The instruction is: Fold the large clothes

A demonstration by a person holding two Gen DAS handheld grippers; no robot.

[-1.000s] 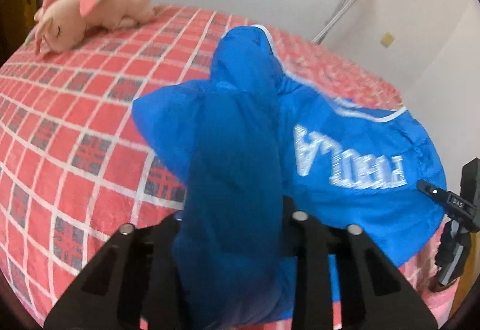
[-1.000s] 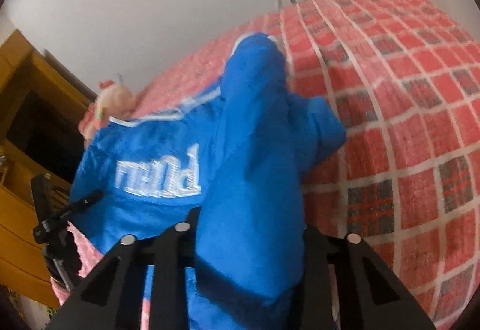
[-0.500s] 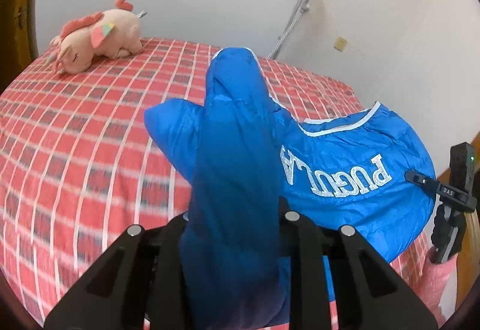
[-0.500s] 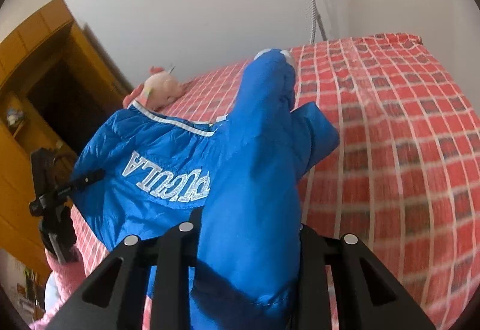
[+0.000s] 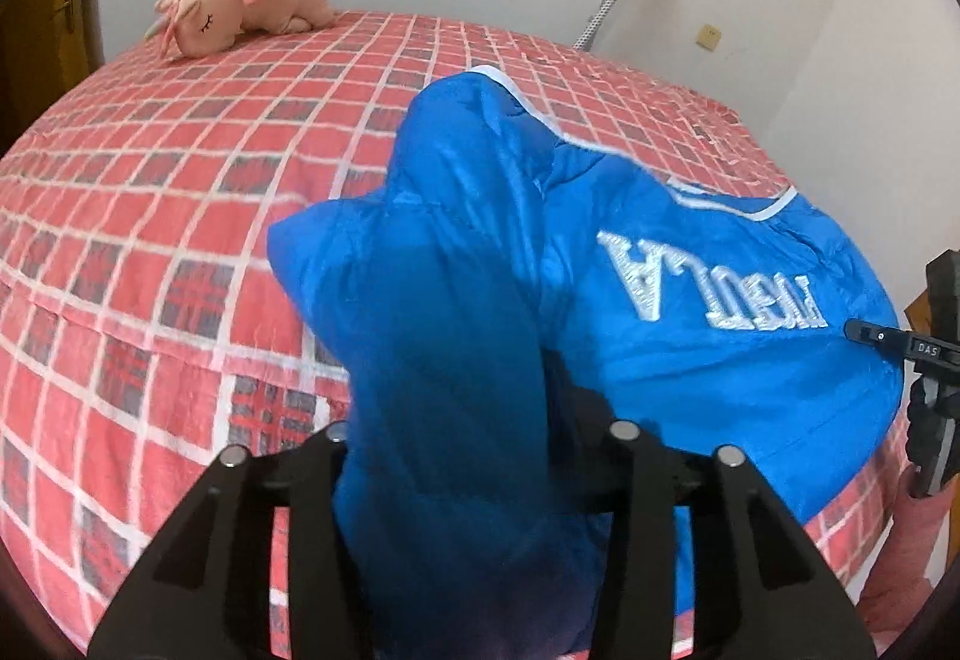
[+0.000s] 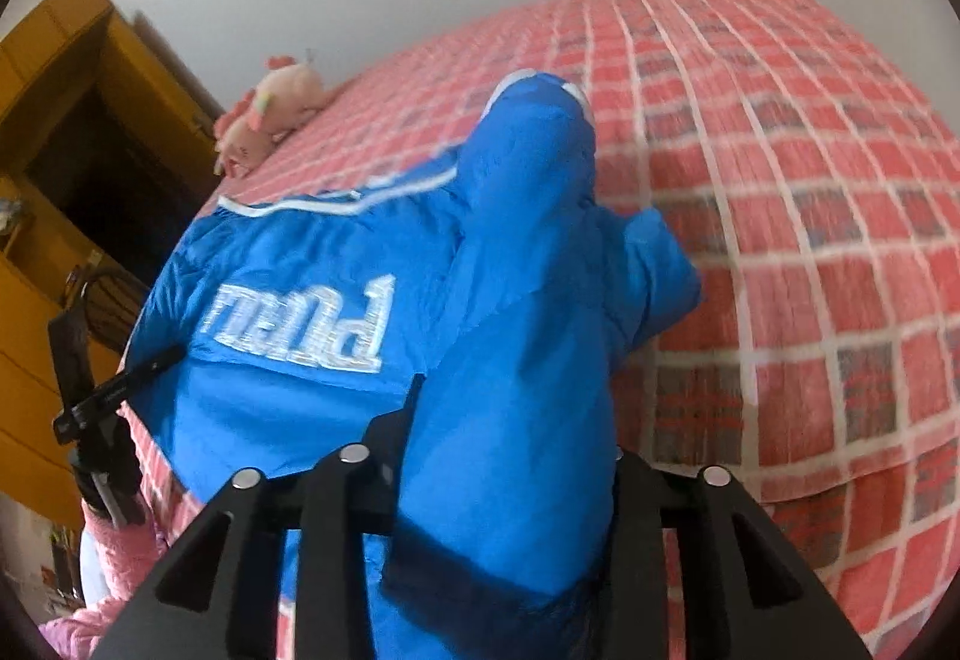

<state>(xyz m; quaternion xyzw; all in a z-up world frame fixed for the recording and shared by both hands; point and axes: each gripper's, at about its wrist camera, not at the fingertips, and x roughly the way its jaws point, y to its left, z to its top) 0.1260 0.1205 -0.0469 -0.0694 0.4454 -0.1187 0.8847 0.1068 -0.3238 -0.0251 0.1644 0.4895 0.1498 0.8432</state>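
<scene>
left claw [image 5: 474, 480] clamps puffy blue nylon jacket [image 5: 690, 336] sleeve | right claw [image 6: 498, 486] clamps other sleeve | handling: light, soft, slippery; pinch cuffs or seams | red plaid bed [image 5: 180, 216]

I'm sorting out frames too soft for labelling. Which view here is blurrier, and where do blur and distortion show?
Right wrist view is softer: the plush toy, the blue jacket lettering and the bedspread checks smear. Left wrist view is crisper, the toy sharp. Both bow the bed with fisheye curvature, corners dark.

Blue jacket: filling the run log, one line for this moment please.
left gripper: shut on blue jacket | right gripper: shut on blue jacket | red checked bed: beneath
</scene>
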